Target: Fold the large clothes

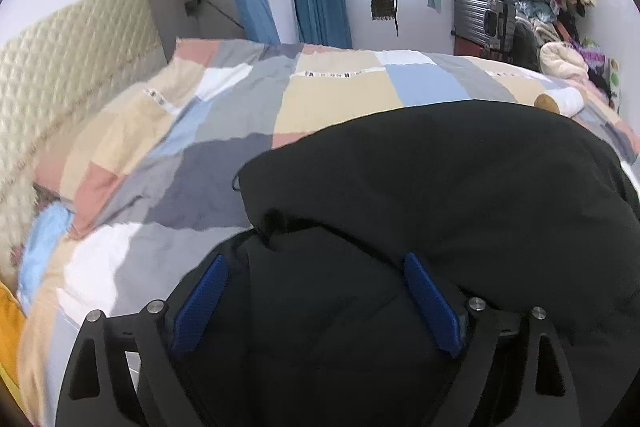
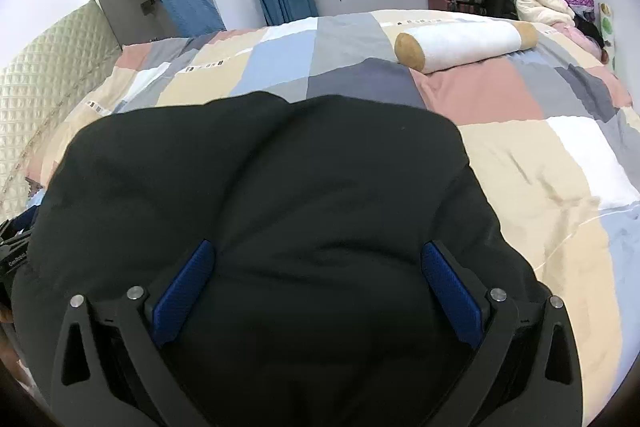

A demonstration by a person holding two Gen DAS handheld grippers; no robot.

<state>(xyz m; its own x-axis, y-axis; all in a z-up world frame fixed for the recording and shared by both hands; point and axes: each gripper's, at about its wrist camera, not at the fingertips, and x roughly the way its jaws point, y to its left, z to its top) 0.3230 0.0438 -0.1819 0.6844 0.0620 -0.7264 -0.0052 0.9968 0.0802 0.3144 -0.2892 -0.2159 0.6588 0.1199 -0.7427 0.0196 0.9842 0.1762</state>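
both grippers, left and right, are hovering wide open, holding nothing. the puffy coat risks springing unfolded on the quilt.

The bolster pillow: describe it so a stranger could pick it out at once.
Start at the bed with the patchwork quilt of pastel blocks. Beyond the black garment spread on it, toward the far right, lies the bolster pillow. It is the only long cylinder there, white around the middle with tan round ends, unlike the flat fabrics around it.
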